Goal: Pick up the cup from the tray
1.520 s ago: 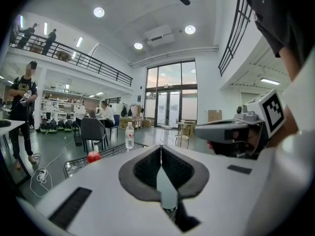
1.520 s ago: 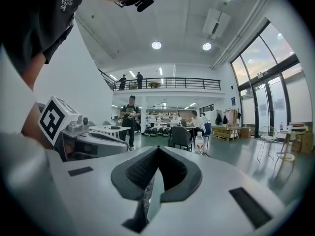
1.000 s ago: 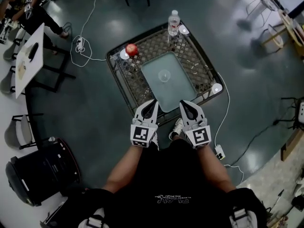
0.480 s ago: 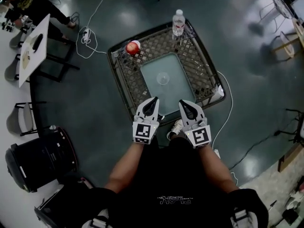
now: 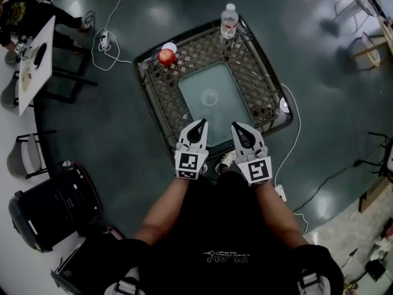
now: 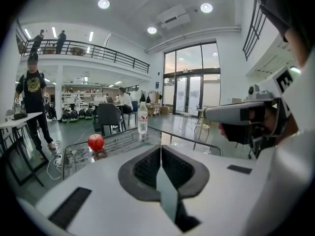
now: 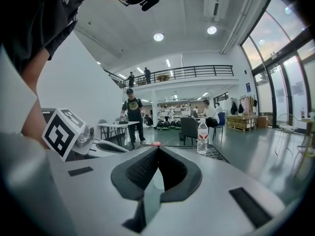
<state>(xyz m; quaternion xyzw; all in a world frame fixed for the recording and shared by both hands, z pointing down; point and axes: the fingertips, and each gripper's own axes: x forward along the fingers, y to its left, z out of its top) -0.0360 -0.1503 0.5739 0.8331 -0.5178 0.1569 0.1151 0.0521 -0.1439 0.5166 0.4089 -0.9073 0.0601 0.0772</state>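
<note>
A clear cup [image 5: 209, 97] stands upright in the middle of a pale tray [image 5: 190, 88] on a lattice-topped table [image 5: 258, 78]. Both grippers hover side by side over the table's near edge, short of the tray. My left gripper [image 5: 201, 122] is shut with nothing in it, its jaws meeting at the tip [image 6: 160, 147]. My right gripper [image 5: 235, 126] is shut and empty too [image 7: 157, 148]. The cup is hidden behind the jaws in both gripper views. The right gripper's body [image 6: 241, 114] shows in the left gripper view.
A red apple [image 5: 166, 56] [image 6: 96, 142] and a water bottle [image 5: 229, 21] [image 7: 202, 131] stand on the table's far side. Cables and a power strip [image 5: 281, 193] lie on the floor. A black bin [image 5: 52, 211] and a white desk [image 5: 34, 66] stand to the left, with a person beside it.
Both grippers have edged slightly forward toward the table's near edge, and the head view has shifted a little. The jaws stay shut.
</note>
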